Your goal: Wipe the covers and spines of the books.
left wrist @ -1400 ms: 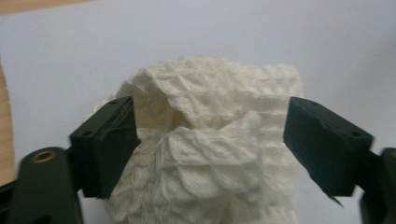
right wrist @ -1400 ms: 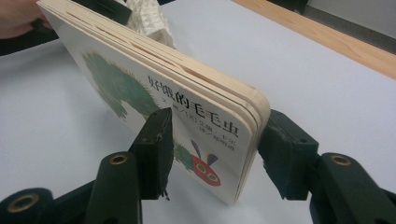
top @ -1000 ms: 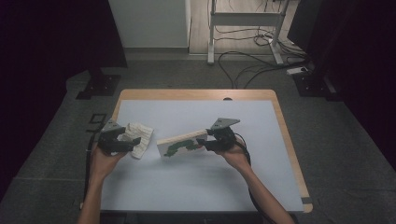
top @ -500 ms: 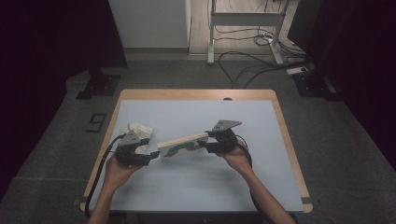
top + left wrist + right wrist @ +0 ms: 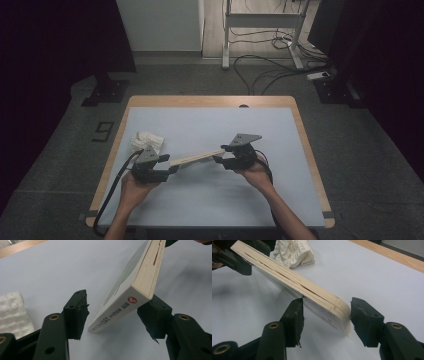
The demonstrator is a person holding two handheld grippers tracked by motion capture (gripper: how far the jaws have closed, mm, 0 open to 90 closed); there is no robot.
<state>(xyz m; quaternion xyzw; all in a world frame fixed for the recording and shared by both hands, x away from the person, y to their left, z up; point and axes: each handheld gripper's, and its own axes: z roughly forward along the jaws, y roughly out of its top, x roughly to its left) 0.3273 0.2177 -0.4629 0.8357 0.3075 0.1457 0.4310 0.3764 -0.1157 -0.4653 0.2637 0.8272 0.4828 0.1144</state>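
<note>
My right gripper [image 5: 223, 158] clamps one end of a paperback book [image 5: 196, 158] above the table's [image 5: 210, 125] middle; my left gripper [image 5: 171, 169], jaws just closing, straddles its other end, one pad touching.

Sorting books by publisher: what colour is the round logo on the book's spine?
Red, on the white spine of the book; clearest in the left gripper view.

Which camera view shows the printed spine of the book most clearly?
The left gripper view: the book fills it, its spine with red logo and print facing the camera. The right gripper view shows the page edges of the other end; the high view shows a thin pale strip between both grippers.
</note>
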